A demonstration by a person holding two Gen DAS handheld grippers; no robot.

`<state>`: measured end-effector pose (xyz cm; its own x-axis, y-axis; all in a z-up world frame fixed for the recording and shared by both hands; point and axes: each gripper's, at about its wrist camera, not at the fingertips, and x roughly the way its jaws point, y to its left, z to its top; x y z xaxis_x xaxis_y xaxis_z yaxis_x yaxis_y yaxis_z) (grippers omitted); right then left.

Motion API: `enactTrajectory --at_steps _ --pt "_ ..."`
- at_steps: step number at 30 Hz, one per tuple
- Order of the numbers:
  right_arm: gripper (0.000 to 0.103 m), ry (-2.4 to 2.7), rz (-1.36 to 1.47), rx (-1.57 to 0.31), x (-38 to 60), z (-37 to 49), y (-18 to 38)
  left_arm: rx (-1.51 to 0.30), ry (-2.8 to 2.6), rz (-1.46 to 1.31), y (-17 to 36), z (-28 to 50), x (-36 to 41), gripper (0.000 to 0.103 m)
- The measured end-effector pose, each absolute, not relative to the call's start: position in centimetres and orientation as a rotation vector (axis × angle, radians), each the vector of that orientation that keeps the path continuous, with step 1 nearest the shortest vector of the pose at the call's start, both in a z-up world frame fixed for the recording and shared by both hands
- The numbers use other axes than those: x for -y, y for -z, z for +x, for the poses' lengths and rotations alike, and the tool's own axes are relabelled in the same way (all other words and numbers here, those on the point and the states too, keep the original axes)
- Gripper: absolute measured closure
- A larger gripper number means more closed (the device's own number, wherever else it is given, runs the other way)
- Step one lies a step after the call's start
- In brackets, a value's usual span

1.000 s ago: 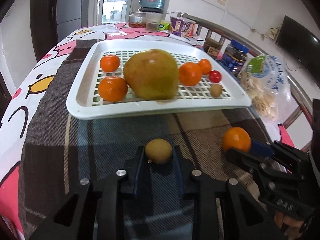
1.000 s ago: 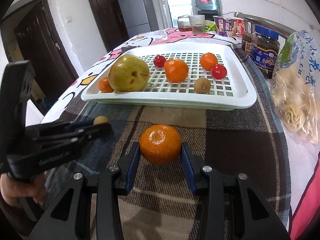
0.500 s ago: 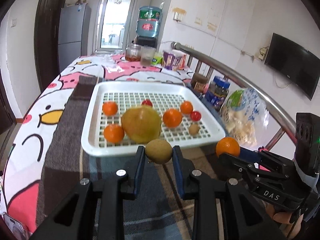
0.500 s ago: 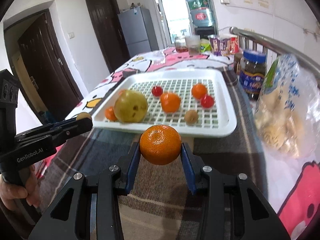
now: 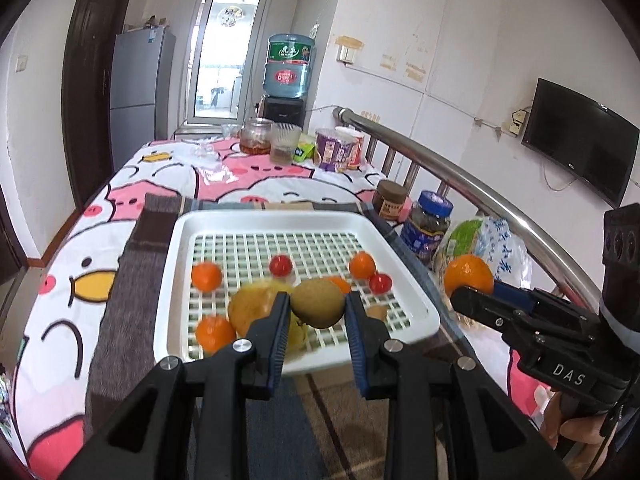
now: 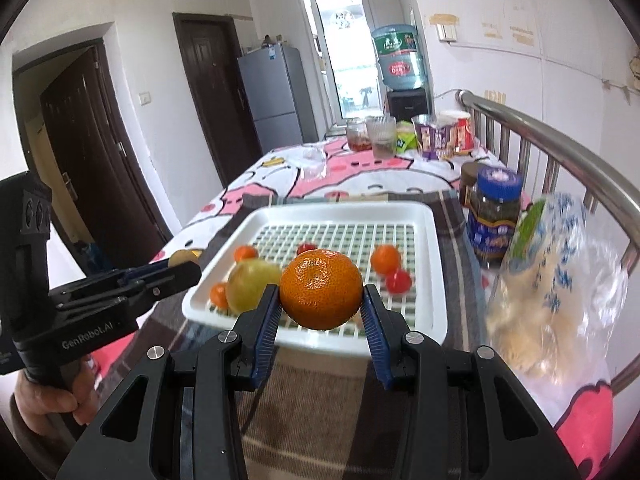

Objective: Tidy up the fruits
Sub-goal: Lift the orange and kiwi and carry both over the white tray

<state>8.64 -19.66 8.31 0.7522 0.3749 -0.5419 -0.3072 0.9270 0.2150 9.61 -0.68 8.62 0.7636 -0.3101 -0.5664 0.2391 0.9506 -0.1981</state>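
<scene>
My left gripper (image 5: 318, 312) is shut on a brown kiwi (image 5: 318, 307), held in the air before the near edge of the white slotted tray (image 5: 176, 248). My right gripper (image 6: 320, 300) is shut on an orange mandarin (image 6: 321, 289), lifted above the table in front of the same tray (image 6: 436, 280). In the tray lie a large yellow-green pear (image 6: 250, 285), several mandarins (image 5: 206, 276), two cherry tomatoes (image 5: 280, 266) and a small brown fruit (image 5: 377, 312). Each view shows the other gripper at its side, the right one with the mandarin (image 5: 469, 276), the left one with the kiwi (image 6: 182, 257).
A plaid cloth (image 5: 120, 320) over a cartoon tablecloth covers the table. Jars (image 6: 494, 216) and a plastic bag of food (image 6: 560, 300) stand right of the tray, beside a steel railing (image 6: 560, 140). Cups and snack packs (image 5: 340, 150) sit at the far end.
Both grippers have risen from the table with their fruit, the kiwi and the mandarin now held in the air; the view has tilted up, showing more of the room.
</scene>
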Motion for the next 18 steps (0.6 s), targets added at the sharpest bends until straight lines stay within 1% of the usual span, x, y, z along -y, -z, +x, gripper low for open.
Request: enactTrajectory --at_steps 10,18 --pt "0.064 -0.381 0.144 -0.58 19.7 12.7 -10.4 -0.601 0.286 -0.134 -10.3 13.4 0.4 0.073" --pt "0.064 -0.36 0.209 -0.579 20.5 16.6 -10.4 -0.623 0.254 -0.186 -9.3 17.4 -1.1 0.073"
